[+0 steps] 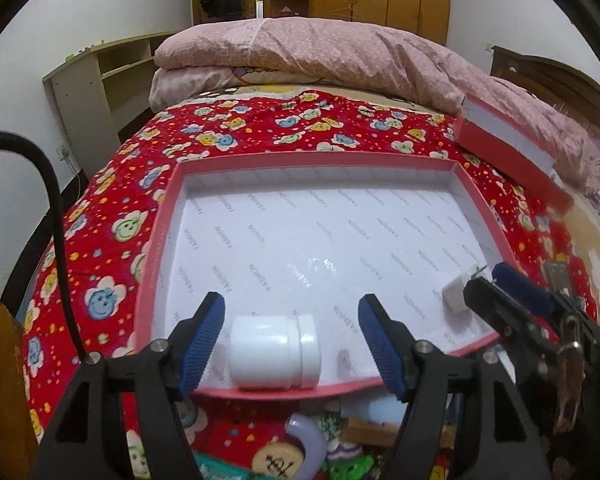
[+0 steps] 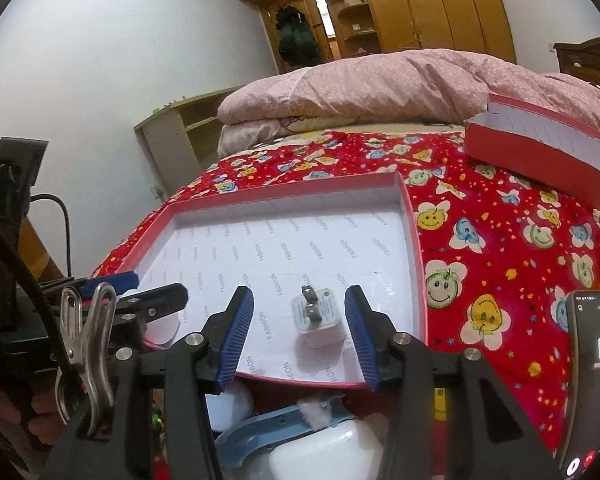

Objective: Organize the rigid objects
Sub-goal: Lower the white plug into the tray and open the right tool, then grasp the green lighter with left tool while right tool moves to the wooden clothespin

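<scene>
left gripper [image 1: 292,340] fingers stand wide w/ one white jar [image 1: 274,354] lying on its side between them, untouched, long axis across the gap, cap to the right, just inside the near rim of the red tray [image 1: 160,216] on the bed. right gripper [image 2: 300,334], fingers also apart, straddles one white charger plug [image 2: 319,318], prongs up, not gripped. count: 1 jar, 1 plug, 1 tray, 1 lid [image 2: 540,148] far right.

Wide bare floor across the far and middle of the red tray [image 1: 168,216], open to a gripper from above. Near edge crowded: white jar [image 1: 274,354] left, white charger [image 2: 320,318] right, 2 obstacles.
</scene>
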`<state>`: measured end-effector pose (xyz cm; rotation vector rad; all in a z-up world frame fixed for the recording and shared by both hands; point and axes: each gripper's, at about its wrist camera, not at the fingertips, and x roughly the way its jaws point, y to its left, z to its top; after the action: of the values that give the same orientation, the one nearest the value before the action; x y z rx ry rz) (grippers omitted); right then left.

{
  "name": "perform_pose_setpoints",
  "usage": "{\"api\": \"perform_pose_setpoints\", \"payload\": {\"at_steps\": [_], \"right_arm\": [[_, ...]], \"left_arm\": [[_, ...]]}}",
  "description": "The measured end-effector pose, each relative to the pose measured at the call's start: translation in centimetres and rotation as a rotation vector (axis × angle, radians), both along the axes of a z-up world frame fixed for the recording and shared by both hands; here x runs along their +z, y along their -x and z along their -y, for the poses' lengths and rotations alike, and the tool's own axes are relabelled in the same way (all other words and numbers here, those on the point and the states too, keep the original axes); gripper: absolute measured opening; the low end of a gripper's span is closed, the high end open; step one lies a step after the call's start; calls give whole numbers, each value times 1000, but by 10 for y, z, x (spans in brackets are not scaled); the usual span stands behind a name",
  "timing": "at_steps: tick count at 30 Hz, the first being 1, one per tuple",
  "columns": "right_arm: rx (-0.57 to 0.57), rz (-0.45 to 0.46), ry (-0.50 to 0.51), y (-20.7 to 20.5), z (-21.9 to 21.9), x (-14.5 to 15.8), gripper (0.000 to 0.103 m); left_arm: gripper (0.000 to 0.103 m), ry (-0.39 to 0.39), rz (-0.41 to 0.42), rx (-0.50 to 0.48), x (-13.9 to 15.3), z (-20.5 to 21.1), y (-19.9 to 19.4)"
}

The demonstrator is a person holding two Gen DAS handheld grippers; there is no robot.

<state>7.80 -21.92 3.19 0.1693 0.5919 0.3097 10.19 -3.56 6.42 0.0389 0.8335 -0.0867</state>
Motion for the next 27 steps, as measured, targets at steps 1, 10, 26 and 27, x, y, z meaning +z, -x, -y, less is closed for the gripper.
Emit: {"api": "perform_pose_setpoints", "payload": {"at_steps": [1, 10, 26, 27], "right_arm": [[0, -2, 0, 1, 0, 0, 49], [36, -26, -6, 15, -4, 8, 49], [76, -85, 51, 60, -17, 5, 49], [76, -90, 53, 63, -17, 4, 49]], "left_arm": [[73, -1, 2, 3, 1, -1, 3], [73, 19, -12, 15, 11, -22, 31], [73, 65, -57, 0, -1, -48, 77], [75, 67, -58, -8, -2, -48, 81]]}}
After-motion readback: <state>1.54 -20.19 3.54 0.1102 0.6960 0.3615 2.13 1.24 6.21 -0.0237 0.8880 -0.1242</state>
